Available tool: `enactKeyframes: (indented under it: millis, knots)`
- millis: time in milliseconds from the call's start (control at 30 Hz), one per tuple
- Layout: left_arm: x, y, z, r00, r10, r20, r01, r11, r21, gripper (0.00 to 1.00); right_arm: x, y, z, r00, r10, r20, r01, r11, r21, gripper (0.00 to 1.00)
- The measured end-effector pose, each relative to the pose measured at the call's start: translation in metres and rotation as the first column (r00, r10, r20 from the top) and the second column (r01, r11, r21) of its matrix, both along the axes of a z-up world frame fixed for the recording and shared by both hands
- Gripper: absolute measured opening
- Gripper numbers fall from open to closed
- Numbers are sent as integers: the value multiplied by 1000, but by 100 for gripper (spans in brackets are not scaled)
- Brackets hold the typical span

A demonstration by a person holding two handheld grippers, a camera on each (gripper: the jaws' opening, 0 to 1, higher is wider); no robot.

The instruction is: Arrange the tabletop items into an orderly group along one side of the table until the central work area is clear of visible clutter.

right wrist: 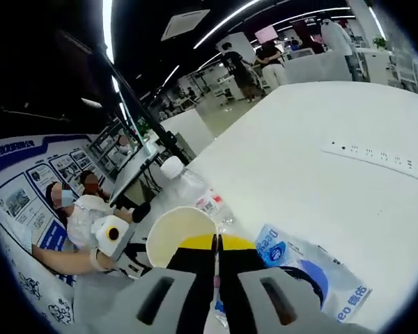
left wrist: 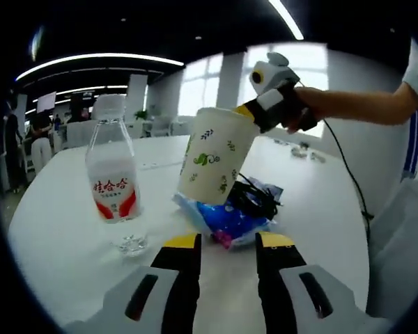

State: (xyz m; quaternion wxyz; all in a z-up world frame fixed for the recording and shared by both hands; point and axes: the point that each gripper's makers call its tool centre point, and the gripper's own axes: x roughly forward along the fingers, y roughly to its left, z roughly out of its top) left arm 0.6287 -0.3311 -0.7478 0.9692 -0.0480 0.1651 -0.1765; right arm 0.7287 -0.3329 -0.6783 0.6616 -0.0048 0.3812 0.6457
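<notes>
1. Left gripper view: the white desk [left wrist: 70,229] carries everything in the scene, its round edge curving off to the left and right.
2. A paper cup [left wrist: 216,156], cream with green leaf prints, is tilted above the desk, its base over a blue plastic packet [left wrist: 226,217]. In the right gripper view the cup [right wrist: 177,233] shows its pale inside, just ahead of that gripper's jaws.
3. A clear water bottle [left wrist: 113,177] with a red-and-white label stands upright on the desk, left of the cup and apart from it; it also appears in the right gripper view [right wrist: 189,186], lying beyond the cup's rim.
4. The blue packet [right wrist: 299,268] lies flat on the desk, with a black cable bundle [left wrist: 254,198] resting on its right side.
5. A white power strip [right wrist: 373,158] lies further out on the desk, well apart from the other things.
6. The right hand-held gripper [left wrist: 254,111], held by a person's hand [left wrist: 303,108], pinches the cup's rim; its jaws [right wrist: 217,243] are nearly together on that rim.
7. The left hand-held gripper [left wrist: 226,243] hangs low over the desk near the packet, jaws apart and holding nothing.
</notes>
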Motion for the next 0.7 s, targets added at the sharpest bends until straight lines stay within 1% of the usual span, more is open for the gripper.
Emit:
enactKeyframes:
  millis: [67,133,167,300,400,467,567,700]
  knots:
    - [0,2,0,1000,3,-4,-3,1000,8,28,-1,5,1,1000,10,11,-10,1000,-8,0]
    - [0,4,-1,1000,-1,-11,1,1000,23,29,-2,10,0,999,28,36,-27,999,-25,0]
    - [-1,4,-2,1000,-3,-16,3,1000,26,29,-1,12,-1,997,34,65,-32,999,-41,0]
    - [-3,6,-5,999,0,-33,1,1000,28,31,-2,20,-3,995,51,80,-46,997,-60,0]
    - [-5,8,-7,999,5,-48,-3,1000,25,33,2,24,-7,992,62,114,-52,995,-89,0]
    - [-6,9,-8,999,6,-53,-4,1000,26,34,2,26,-11,991,68,114,-56,993,-103,0]
    - [-7,10,-11,998,10,-68,-9,1000,17,37,6,28,-16,987,74,139,-57,991,-125,0]
    - [-9,10,-14,997,12,-77,-11,1000,10,39,14,33,-25,990,58,131,-39,988,-148,0]
